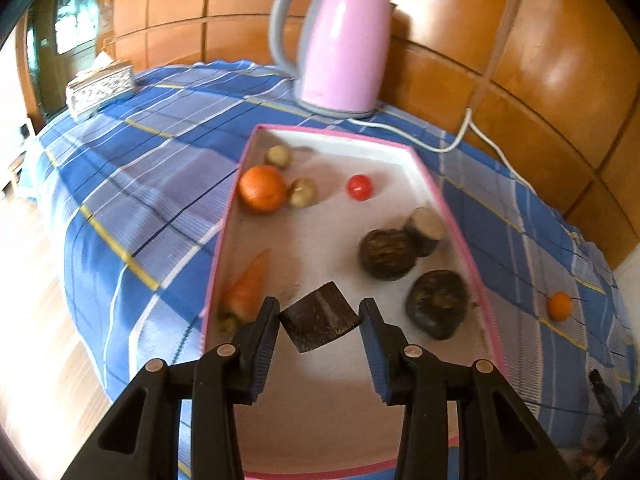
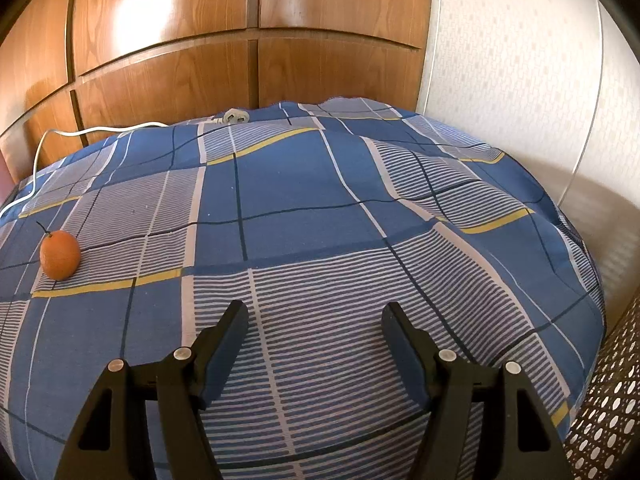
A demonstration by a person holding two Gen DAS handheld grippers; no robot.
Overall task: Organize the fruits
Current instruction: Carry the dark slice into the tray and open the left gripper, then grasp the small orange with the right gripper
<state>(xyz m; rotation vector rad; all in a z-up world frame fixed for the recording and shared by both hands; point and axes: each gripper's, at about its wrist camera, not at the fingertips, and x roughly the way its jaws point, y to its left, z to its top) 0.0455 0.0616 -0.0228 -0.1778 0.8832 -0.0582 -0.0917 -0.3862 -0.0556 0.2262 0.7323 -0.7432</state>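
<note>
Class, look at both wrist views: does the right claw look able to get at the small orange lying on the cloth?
Probably yes. The right claw is open and empty, and the small orange lies alone on the cloth ahead to its left, outside the tray, with only bare cloth between them.

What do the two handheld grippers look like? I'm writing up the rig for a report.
Both match: the left gripper and right gripper are matte black plastic, each with two angular fingers lined with ribbed blue pads, triangular cut-outs in the frame and round silver pins at the joints. No cables, markings or sleeves show.
</note>
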